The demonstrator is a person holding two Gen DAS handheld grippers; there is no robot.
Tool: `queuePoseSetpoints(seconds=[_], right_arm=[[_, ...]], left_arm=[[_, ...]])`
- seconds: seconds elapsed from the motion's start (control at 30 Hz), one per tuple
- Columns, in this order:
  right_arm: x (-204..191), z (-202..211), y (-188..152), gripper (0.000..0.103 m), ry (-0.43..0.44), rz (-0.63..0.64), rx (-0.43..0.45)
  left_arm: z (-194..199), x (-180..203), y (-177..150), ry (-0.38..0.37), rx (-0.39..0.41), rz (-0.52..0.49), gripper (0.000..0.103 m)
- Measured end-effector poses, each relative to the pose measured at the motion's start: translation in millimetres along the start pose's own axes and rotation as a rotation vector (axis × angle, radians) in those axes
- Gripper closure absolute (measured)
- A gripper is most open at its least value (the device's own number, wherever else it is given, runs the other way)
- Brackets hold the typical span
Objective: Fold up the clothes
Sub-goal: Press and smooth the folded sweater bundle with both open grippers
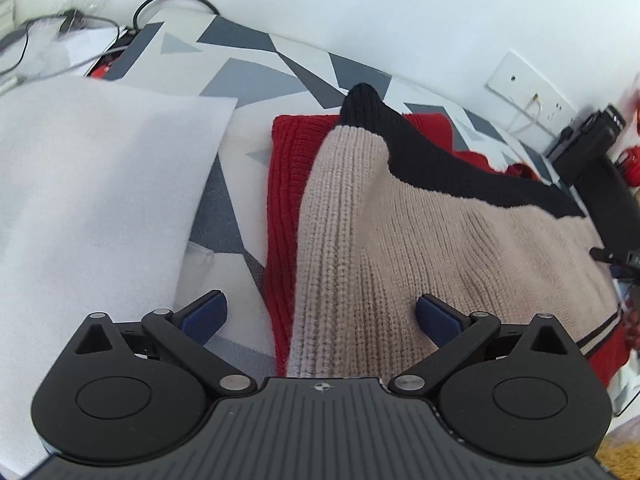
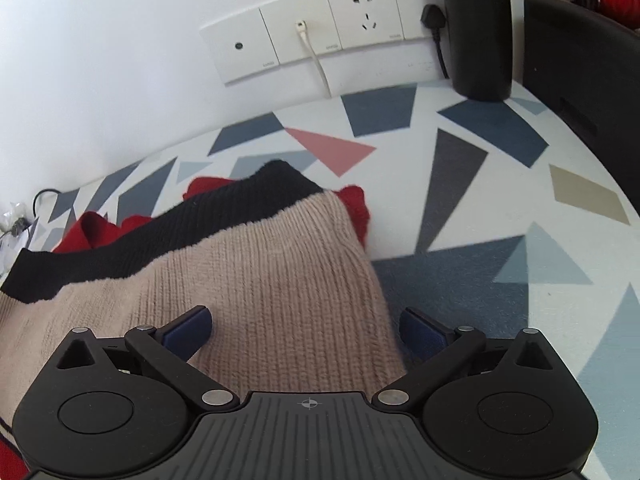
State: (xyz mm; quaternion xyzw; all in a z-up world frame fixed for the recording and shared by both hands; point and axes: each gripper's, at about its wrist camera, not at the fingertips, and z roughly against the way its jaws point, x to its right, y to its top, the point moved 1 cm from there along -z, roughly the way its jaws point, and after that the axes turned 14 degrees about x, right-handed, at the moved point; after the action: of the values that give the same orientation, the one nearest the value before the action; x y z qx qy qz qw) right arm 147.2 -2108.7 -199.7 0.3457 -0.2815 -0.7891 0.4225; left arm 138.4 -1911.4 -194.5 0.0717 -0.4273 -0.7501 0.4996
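Sweater (image 1: 400,240): a chunky rib-knit garment in beige with a black band along its far edge and red parts showing beneath and beside it; it lies folded on the patterned surface, its ribs running lengthwise away from the left wrist camera.
Black band (image 2: 168,232): soft, slightly fuzzy knit, running diagonally across the far side of the beige panel, with one end raised in a rounded peak.
Red knit (image 1: 286,184): ribbed like the beige, lying flat under the beige layer and sticking out along its left edge.
Left gripper (image 1: 322,318): jaws spread wide, blue pads either side of the sweater's near edge, nothing held; whether the pads touch the knit cannot be told.
Right gripper (image 2: 306,332): jaws spread wide over the beige corner, gripping nothing.
Surface (image 2: 480,208): a white cloth printed with sharp triangles and quadrilaterals in blue, grey, pink and tan.
White sheet (image 1: 92,184): a matte, foam-like rectangle lying just beside the sweater on the left.
Wall sockets (image 2: 316,32): a row of smooth white plates, with one white cable and one black plug in them.
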Motion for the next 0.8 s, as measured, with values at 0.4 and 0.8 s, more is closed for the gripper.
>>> queuePoseSetpoints(seconds=[0.4,0.8], right_arm=[[-27.0,-23.1,-6.2,0.001,0.069,0.07,-0.092],[-18.1,-21.9,-1.9,0.001,0.086,0.07,-0.117]], left_arm=[[-30.9,23.0,11.9,-0.138,-0.018,0.149,0.002],[-27.6,27.4,9.7,-0.16,-0.026,0.053,0.0]])
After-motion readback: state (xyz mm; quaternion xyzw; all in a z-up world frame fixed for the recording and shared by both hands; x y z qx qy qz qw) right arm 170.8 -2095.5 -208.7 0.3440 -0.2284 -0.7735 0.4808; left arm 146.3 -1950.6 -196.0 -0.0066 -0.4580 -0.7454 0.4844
